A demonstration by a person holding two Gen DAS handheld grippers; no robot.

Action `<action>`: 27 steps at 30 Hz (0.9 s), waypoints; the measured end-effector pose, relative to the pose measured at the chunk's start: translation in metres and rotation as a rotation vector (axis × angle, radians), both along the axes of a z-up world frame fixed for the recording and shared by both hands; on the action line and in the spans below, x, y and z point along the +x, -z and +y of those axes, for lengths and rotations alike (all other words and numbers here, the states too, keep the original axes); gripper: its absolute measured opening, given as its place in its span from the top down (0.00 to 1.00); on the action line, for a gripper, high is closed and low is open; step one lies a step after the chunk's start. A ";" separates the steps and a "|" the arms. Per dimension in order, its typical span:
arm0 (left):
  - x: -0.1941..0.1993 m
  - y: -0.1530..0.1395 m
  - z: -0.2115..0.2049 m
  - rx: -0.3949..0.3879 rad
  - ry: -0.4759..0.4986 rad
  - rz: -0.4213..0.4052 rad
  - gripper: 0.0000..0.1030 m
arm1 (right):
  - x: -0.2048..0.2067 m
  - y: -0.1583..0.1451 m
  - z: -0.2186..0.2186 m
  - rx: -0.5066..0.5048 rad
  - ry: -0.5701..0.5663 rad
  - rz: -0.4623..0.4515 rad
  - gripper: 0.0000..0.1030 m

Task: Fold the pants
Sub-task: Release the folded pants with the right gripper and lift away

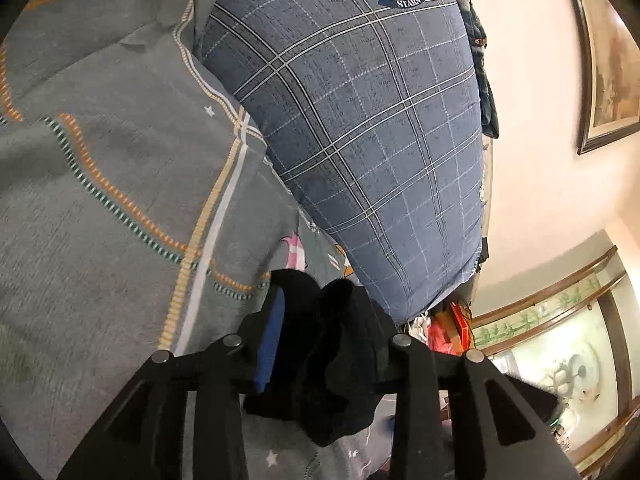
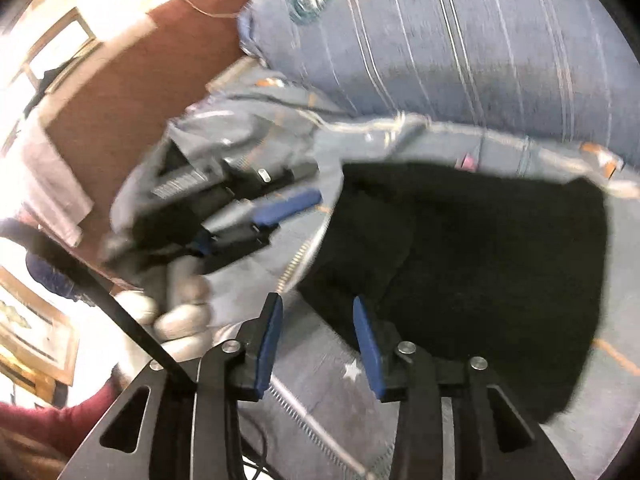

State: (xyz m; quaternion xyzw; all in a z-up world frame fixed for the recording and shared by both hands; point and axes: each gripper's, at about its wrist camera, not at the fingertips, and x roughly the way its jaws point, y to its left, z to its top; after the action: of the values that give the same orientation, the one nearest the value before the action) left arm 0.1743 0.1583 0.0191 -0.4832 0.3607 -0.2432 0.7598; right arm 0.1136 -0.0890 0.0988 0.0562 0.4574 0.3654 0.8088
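The pants (image 2: 460, 264) are laid as a black mass on the grey bedspread (image 1: 120, 200), just below the blue plaid pillow (image 1: 360, 140); one bunched edge is seen in the left wrist view, lying between the fingers of the left gripper (image 1: 316, 320). Whether the blue pads of that gripper press on the cloth cannot be told from this view; in the right wrist view its jaws are seen parted and blurred, with no cloth visibly between them. The right gripper (image 2: 316, 336) is held above the bedspread at the near edge of the pants; its blue pads (image 2: 366, 344) stand apart, and nothing is gripped. A gloved hand (image 2: 180, 312) is seen behind the left gripper; a framed picture (image 1: 608, 60) is hung on the wall.
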 end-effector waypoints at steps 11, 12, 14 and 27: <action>-0.010 -0.002 -0.044 0.125 0.174 -0.028 0.68 | 0.098 0.005 0.005 -0.047 0.164 0.207 0.78; -0.009 0.002 -0.049 0.146 0.179 -0.021 0.67 | 0.108 0.017 0.015 -0.068 0.158 0.249 0.78; -0.008 0.009 -0.053 0.212 0.168 -0.003 0.66 | 0.125 0.038 0.032 -0.106 0.163 0.294 0.77; -0.023 -0.027 -0.022 0.159 0.130 -0.107 0.66 | 0.132 -0.014 -0.029 0.062 0.334 0.182 0.46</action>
State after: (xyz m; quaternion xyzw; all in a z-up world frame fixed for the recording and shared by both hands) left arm 0.1516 0.1368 0.0463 -0.3833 0.3684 -0.2877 0.7966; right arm 0.2455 -0.1182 0.1126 0.1887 0.5015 0.2334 0.8114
